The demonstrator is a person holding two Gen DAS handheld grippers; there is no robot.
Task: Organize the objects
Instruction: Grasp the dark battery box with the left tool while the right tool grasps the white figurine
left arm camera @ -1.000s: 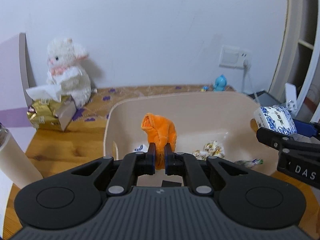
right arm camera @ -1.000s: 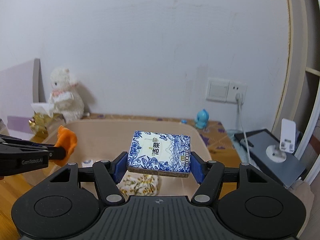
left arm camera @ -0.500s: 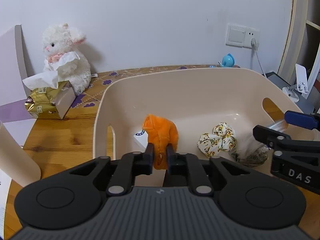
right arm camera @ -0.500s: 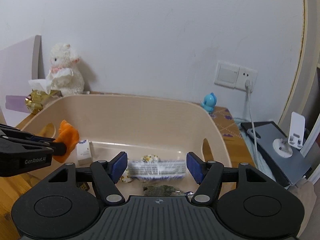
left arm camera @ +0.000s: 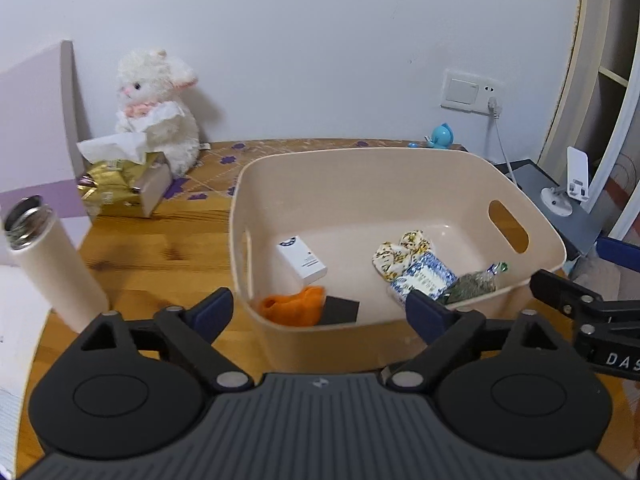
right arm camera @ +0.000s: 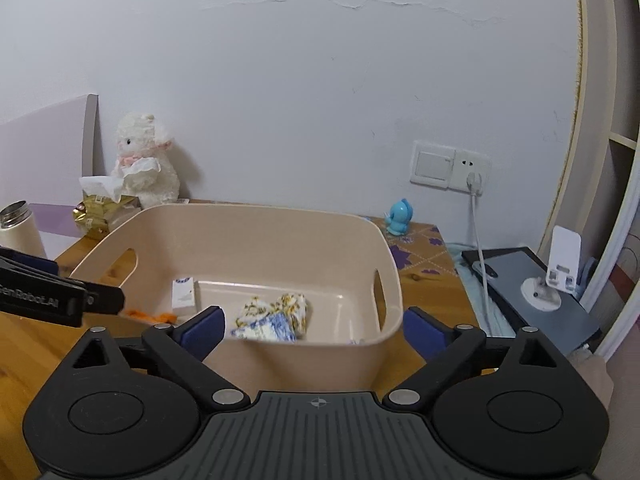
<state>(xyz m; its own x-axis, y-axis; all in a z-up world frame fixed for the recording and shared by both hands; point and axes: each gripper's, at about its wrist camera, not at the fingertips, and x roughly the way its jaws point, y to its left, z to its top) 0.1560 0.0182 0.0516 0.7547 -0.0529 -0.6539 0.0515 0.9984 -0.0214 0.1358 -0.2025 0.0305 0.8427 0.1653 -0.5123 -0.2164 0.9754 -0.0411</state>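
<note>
A beige bin (left arm camera: 532, 216) (right arm camera: 280, 220) stands on the wooden table. Inside lie an orange cloth (left arm camera: 294, 306) (right arm camera: 146, 314) at the near left, a white box (left arm camera: 302, 258) (right arm camera: 184, 292), a yellow-flowered scrunchie (left arm camera: 400, 250) (right arm camera: 280, 306), a blue-and-white tissue pack (left arm camera: 424, 280) (right arm camera: 266, 328) and a dark foil packet (left arm camera: 472, 286). My left gripper (left arm camera: 320, 314) is open and empty, back from the bin's near wall. My right gripper (right arm camera: 316, 328) is open and empty too, also in front of the bin.
A white thermos (left arm camera: 52, 260) (right arm camera: 20, 230) stands left of the bin. A gold tissue box (left arm camera: 124, 188) and a white plush toy (left arm camera: 156, 112) sit at the back left. A blue figurine (left arm camera: 440, 136), a wall socket with cable (right arm camera: 472, 176) and a phone stand (right arm camera: 556, 276) lie to the right.
The left gripper opened and the orange cloth now lies in the bin. The right gripper let go of the tissue pack, which lies in the bin. Both grippers pulled back.
</note>
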